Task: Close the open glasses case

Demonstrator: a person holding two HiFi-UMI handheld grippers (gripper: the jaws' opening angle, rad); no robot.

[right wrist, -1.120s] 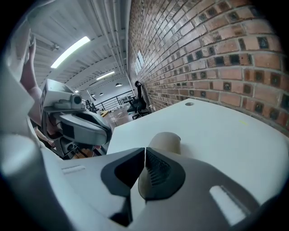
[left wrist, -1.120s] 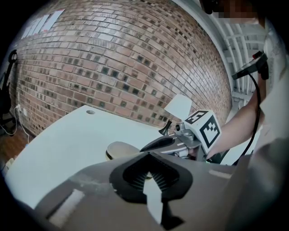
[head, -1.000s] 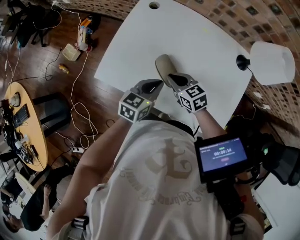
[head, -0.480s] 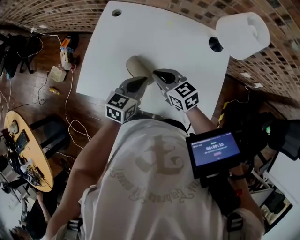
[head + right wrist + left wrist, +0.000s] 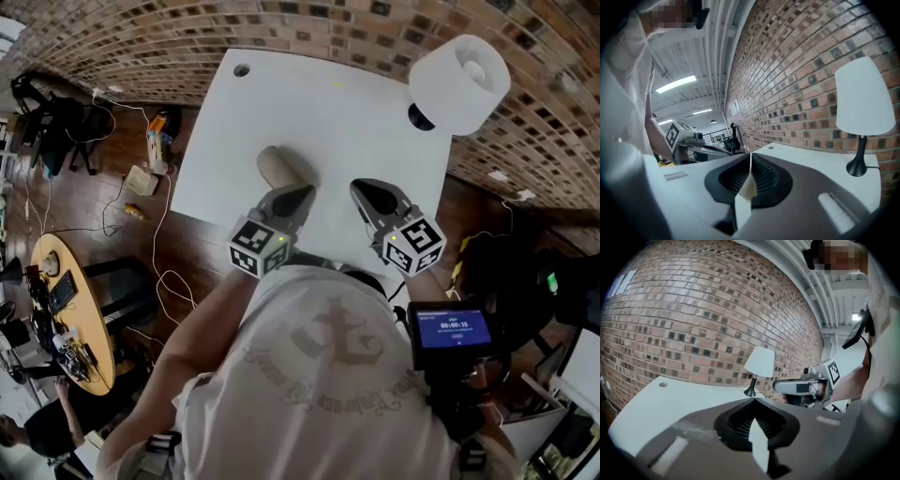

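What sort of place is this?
Probably a workshop or lab: a bare brick wall, loose cables trailing about, and a round table cluttered with electronics.

My head view comes through dim and flat, the white table (image 5: 281,112) its brightest patch with only soft shadows, and the brick wall (image 5: 187,28) bows hard at the edges. Both gripper views are fisheye circles with black corners. Ceiling strip lights (image 5: 675,83) glare in the right one, and the nearest foreground in each sits soft, out of focus.
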